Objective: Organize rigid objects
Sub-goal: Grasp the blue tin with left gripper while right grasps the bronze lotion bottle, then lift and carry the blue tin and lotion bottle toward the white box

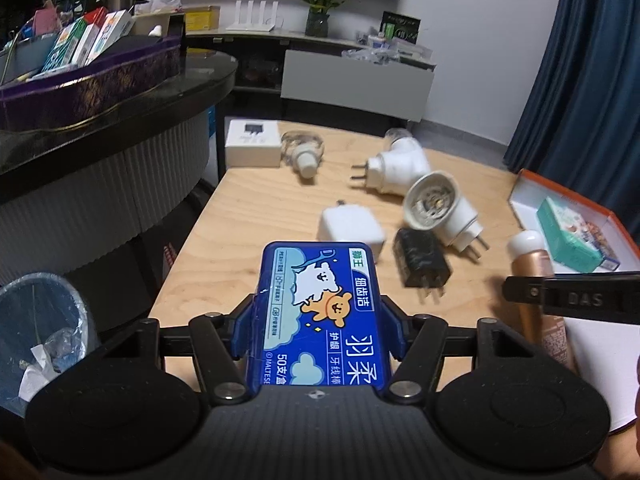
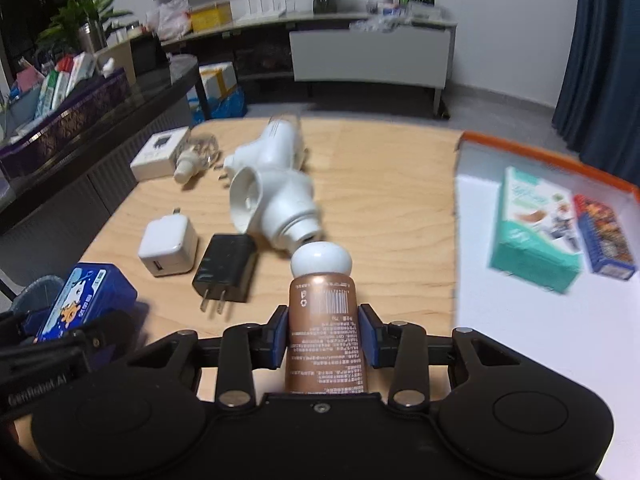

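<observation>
My left gripper (image 1: 319, 320) is shut on a blue dental-floss box (image 1: 320, 280) with a cartoon bear, held above the wooden table's near edge. My right gripper (image 2: 325, 332) is shut on a copper-coloured tube (image 2: 322, 304) with a white cap, its pads pressing both sides. Just beyond the tube's cap lie a black charger (image 2: 226, 268), a white charger (image 2: 168, 246) and two white plug-in lamp adapters (image 2: 276, 204). To the right lies a white, orange-rimmed tray (image 2: 520, 152) holding a teal carton (image 2: 532, 228) and a small blue-and-red box (image 2: 604, 236).
At the table's far left lie a small white box (image 1: 252, 142) and a clear bottle (image 1: 302, 150). A dark curved counter (image 1: 120, 120) carrying a purple box of cartons stands to the left. A waste bin (image 1: 40, 320) sits below it on the floor.
</observation>
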